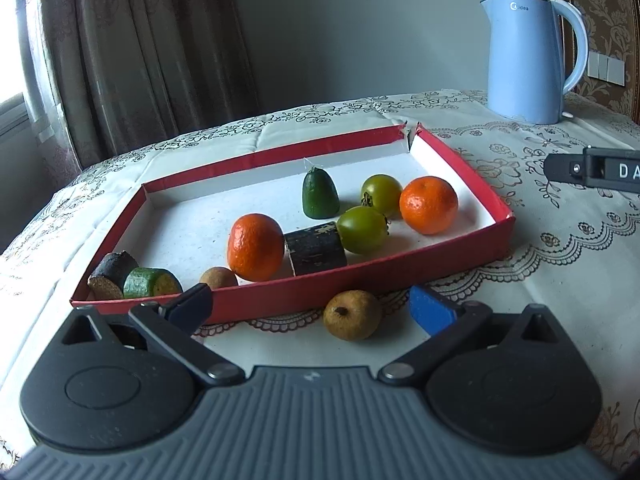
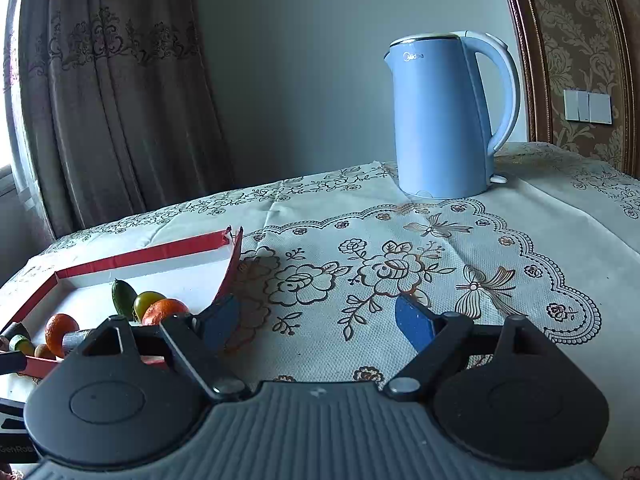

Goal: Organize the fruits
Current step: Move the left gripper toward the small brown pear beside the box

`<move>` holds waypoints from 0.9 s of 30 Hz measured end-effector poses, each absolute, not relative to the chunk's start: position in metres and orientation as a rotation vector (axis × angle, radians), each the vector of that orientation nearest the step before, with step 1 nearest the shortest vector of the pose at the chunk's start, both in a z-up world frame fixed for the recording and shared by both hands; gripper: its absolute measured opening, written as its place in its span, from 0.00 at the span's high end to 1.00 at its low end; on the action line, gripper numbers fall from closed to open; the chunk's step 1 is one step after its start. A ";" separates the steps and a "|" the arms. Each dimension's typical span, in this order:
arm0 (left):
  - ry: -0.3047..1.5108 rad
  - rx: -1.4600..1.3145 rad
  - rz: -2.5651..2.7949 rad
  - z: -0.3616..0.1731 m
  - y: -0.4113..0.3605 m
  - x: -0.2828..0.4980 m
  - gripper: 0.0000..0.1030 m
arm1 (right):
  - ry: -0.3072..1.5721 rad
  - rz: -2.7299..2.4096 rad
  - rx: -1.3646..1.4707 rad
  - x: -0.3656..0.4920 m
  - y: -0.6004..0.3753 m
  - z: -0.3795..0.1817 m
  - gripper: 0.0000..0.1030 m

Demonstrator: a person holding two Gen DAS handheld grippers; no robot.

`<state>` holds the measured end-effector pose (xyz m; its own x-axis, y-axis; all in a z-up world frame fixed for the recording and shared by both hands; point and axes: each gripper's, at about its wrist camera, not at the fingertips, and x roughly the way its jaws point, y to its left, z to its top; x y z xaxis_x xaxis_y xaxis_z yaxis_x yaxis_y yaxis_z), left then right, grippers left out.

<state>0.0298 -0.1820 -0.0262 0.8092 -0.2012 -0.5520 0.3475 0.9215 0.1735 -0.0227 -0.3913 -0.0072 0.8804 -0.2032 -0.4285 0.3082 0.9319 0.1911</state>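
A red tray (image 1: 452, 258) with a white floor lies on the tablecloth. In it are two oranges (image 1: 255, 247) (image 1: 429, 205), two green round fruits (image 1: 362, 229), a green pointed fruit (image 1: 319, 194), a dark cylinder (image 1: 316, 249), a green cut piece (image 1: 150, 283), a dark cut piece (image 1: 112, 274) and a small brown fruit (image 1: 218, 278). A brown round fruit (image 1: 352, 315) lies on the cloth outside the tray's front wall, between the open fingers of my left gripper (image 1: 312, 307), untouched. My right gripper (image 2: 316, 320) stands open and empty over the cloth, right of the tray (image 2: 160, 254).
A blue electric kettle (image 1: 524, 60) (image 2: 440, 120) stands at the back right of the table. A black part of the other gripper (image 1: 592, 172) juts in from the right edge of the left wrist view. Curtains hang behind the table on the left.
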 end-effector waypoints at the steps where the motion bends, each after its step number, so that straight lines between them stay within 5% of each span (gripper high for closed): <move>1: 0.560 0.276 -0.302 -0.027 -0.182 0.029 0.00 | 0.420 -0.269 0.260 -0.022 -0.391 -0.007 0.17; 27: 0.670 0.188 -0.297 -0.033 -0.187 0.042 0.02 | 0.449 -0.268 0.271 -0.019 -0.393 -0.010 0.16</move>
